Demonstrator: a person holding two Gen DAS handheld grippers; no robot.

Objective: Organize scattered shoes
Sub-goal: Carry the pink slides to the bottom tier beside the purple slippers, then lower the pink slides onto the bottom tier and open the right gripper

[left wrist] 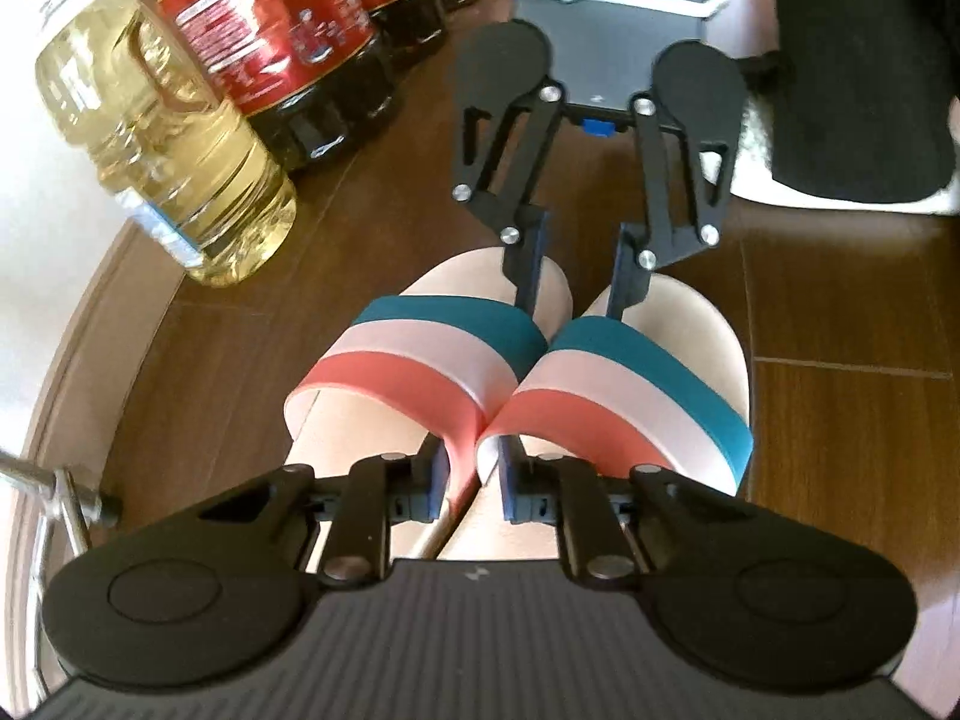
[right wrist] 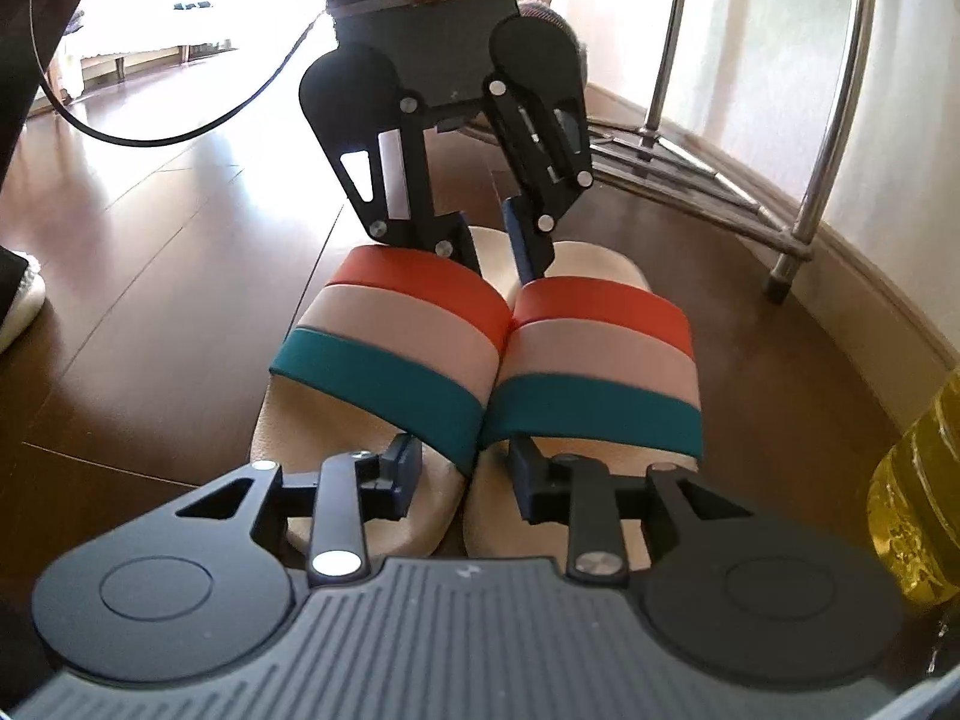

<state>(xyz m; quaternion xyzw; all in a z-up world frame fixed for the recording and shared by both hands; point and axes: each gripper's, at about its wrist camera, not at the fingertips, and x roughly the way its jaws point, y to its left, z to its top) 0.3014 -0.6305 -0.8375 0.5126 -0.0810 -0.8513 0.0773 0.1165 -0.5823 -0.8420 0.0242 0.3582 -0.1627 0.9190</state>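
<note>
Two beige slippers with teal, pink and coral striped straps lie side by side on the brown wood floor, the left one touching the right one. My left gripper is at the coral end, shut on the two inner strap edges where the slippers meet. My right gripper faces it from the teal end. One of its fingers stands over each footbed, with the inner edges between them and a small gap showing at the pads.
A yellow oil bottle and dark cola bottles stand along the wall beside the slippers. Chrome rack legs stand near the skirting. A black cable hangs over the floor. Another dark fluffy slipper lies nearby.
</note>
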